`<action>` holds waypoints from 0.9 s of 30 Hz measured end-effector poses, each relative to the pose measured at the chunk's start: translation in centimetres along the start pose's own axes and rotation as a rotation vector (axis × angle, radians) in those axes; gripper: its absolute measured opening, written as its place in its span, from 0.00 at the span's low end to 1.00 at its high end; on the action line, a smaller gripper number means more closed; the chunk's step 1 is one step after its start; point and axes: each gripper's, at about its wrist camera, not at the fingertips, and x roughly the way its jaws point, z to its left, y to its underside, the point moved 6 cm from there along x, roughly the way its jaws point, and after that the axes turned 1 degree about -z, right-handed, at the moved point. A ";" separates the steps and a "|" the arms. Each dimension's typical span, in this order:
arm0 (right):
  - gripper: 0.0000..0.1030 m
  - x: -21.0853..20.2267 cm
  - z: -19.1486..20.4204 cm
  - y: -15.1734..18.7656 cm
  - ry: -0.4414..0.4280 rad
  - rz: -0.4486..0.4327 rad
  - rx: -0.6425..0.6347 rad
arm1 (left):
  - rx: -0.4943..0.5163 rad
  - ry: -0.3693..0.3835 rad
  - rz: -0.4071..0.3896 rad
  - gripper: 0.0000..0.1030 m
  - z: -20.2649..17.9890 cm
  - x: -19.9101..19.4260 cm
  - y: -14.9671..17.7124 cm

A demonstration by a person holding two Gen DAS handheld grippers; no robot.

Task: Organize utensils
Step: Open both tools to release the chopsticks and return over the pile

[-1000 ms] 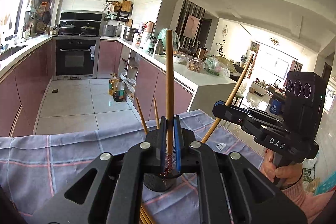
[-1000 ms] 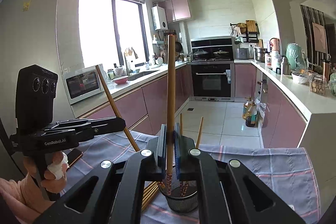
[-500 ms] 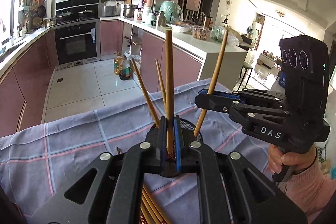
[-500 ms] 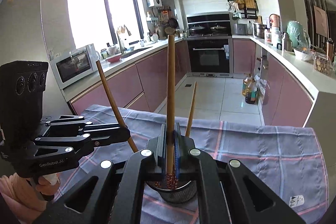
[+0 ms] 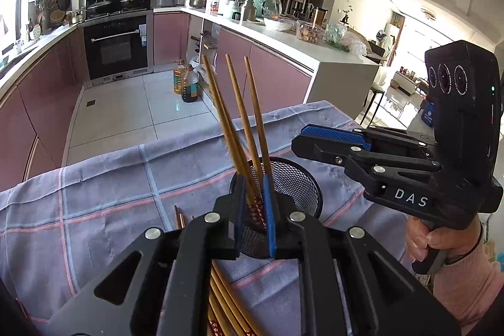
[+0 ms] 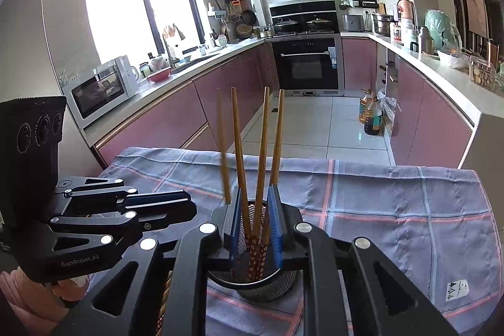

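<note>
Left gripper (image 5: 254,203) over mesh cup (image 5: 296,178), jaws just opening, narrow gap, pads no longer pinching; chopsticks (image 5: 242,122) pass between them, tips down in cup. Right gripper (image 6: 255,219) same: jaws just opening, slim gap, sticks between pads but loose. Four sticks stand leaning in cup on checked cloth (image 6: 393,203). More sticks (image 5: 226,301) lie flat on cloth beneath left gripper. Step: drop-off into cup, seemingly done. Next, I reckon: lift both clear without snagging upright sticks, go for flat pile.
</note>
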 end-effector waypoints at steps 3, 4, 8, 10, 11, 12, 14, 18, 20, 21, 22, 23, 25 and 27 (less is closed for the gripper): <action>0.17 -1.4 0.9 0.2 -0.018 -0.025 -0.017 | -0.011 -0.022 -0.025 0.16 0.7 -1.2 0.7; 0.17 -1.8 1.2 0.3 -0.030 -0.032 -0.021 | -0.020 -0.028 -0.030 0.16 1.2 -1.6 1.0; 0.22 -3.2 3.6 2.2 -0.117 -0.026 -0.048 | -0.070 -0.043 -0.017 0.19 3.1 -2.8 3.7; 0.23 -2.6 4.9 4.2 -0.165 0.021 -0.049 | -0.103 -0.051 0.019 0.19 4.2 -2.9 6.0; 0.23 -1.9 5.3 5.4 -0.187 0.057 -0.041 | -0.126 -0.046 0.045 0.19 4.7 -2.7 7.3; 0.23 -0.9 5.7 6.7 -0.197 0.096 -0.033 | -0.150 -0.042 0.073 0.19 5.4 -2.5 8.8; 0.23 1.5 6.0 9.3 -0.218 0.187 0.011 | -0.187 -0.035 0.130 0.19 6.2 -1.8 11.4; 0.23 4.8 6.6 12.4 -0.224 0.284 0.058 | -0.250 -0.014 0.194 0.19 7.4 -1.0 15.1; 0.23 5.5 6.9 13.1 -0.225 0.301 0.070 | -0.254 -0.005 0.204 0.19 7.3 -0.9 16.1; 0.23 5.8 7.0 13.3 -0.224 0.307 0.070 | -0.258 0.009 0.209 0.19 7.2 -0.9 16.5; 0.23 6.0 7.1 13.5 -0.221 0.314 0.069 | -0.263 0.033 0.219 0.19 7.0 -0.8 16.8; 0.23 6.2 7.2 13.7 -0.223 0.322 0.071 | -0.268 0.055 0.230 0.19 6.8 -0.8 17.3; 0.23 6.5 7.3 13.9 -0.230 0.325 0.077 | -0.269 0.074 0.253 0.19 6.0 -0.7 18.1; 0.23 6.4 7.5 13.9 -0.236 0.327 0.082 | -0.268 0.084 0.247 0.19 5.6 -0.9 18.5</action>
